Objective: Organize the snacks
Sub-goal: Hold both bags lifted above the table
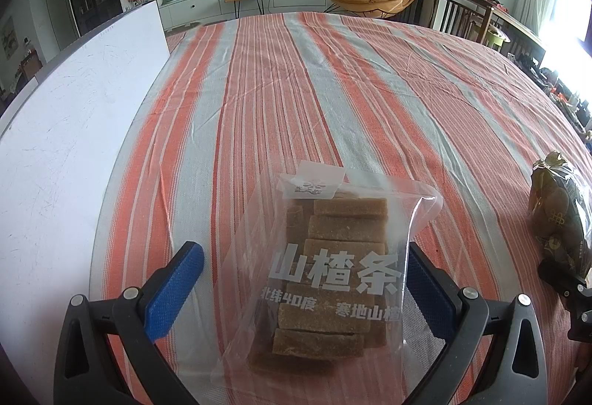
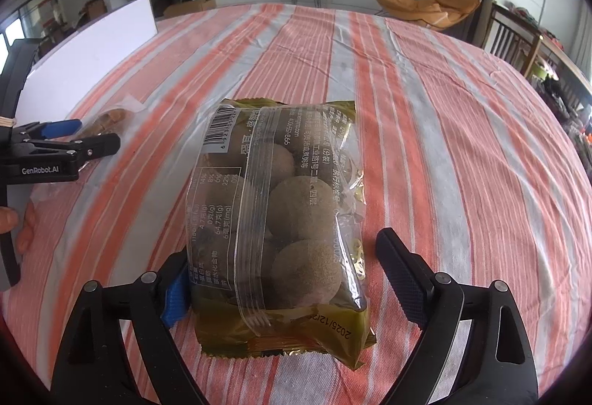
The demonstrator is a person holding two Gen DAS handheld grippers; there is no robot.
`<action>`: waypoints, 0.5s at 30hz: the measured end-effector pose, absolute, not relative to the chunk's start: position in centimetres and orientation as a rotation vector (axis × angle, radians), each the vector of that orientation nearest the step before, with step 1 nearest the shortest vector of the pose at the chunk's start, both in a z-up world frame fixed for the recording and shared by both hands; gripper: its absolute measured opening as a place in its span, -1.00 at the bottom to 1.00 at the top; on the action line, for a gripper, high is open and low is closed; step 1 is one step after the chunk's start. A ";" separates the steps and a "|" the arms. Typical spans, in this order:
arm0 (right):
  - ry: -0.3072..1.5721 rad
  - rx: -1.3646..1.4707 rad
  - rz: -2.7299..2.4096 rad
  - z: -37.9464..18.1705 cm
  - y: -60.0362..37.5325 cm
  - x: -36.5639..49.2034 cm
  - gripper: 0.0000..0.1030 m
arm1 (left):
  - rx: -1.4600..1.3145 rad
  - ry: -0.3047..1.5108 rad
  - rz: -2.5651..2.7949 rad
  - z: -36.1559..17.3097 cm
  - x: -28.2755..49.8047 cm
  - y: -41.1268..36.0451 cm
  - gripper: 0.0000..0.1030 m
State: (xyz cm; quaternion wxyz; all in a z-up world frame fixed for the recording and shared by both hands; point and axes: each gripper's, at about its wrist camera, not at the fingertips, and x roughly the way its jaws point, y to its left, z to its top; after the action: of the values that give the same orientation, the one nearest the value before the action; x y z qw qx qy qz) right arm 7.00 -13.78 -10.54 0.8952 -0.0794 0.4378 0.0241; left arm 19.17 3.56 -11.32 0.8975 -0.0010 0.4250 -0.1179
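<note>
A clear bag of brown hawthorn strips [image 1: 329,272] lies flat on the striped cloth [image 1: 296,90]. My left gripper [image 1: 303,249] stands open around it; the blue left pad is apart from the bag, and the right finger is at its edge. A gold-edged clear bag of round brown balls [image 2: 292,212] lies between the fingers of my right gripper [image 2: 283,246], which is open, its right finger clear of the bag. In the right wrist view the left gripper [image 2: 94,134] and the hawthorn bag [image 2: 111,120] sit at far left. The ball bag [image 1: 558,216] shows at the left wrist view's right edge.
A white board [image 1: 74,109] lies along the left side of the table, also seen as the white board [image 2: 103,35]. A hand's fingers [image 2: 9,220] hold the left gripper's handle. Striped cloth stretches ahead of both bags. Chairs and a TV cabinet stand beyond the table.
</note>
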 end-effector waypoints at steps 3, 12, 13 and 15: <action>0.907 -0.166 0.050 -10.6 -13.7 6.9 0.77 | -0.002 0.880 -0.244 -11.3 19.2 3.6 1.00; 0.907 -0.165 0.050 -10.6 -13.8 7.0 0.77 | 0.000 0.880 -0.243 -11.4 19.1 3.6 1.00; 0.907 -0.165 0.050 -10.6 -13.7 6.9 0.77 | 0.000 0.880 -0.243 -11.4 19.1 3.6 1.00; 0.907 -0.165 0.050 -10.6 -13.7 6.9 0.77 | 0.000 0.880 -0.243 -11.4 19.1 3.6 1.00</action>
State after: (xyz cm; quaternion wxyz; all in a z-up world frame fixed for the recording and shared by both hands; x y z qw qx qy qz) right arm 6.90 -13.69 -10.58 0.8953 -0.0796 0.4377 0.0240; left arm 19.14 3.56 -11.39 0.8976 -0.0001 0.4248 -0.1173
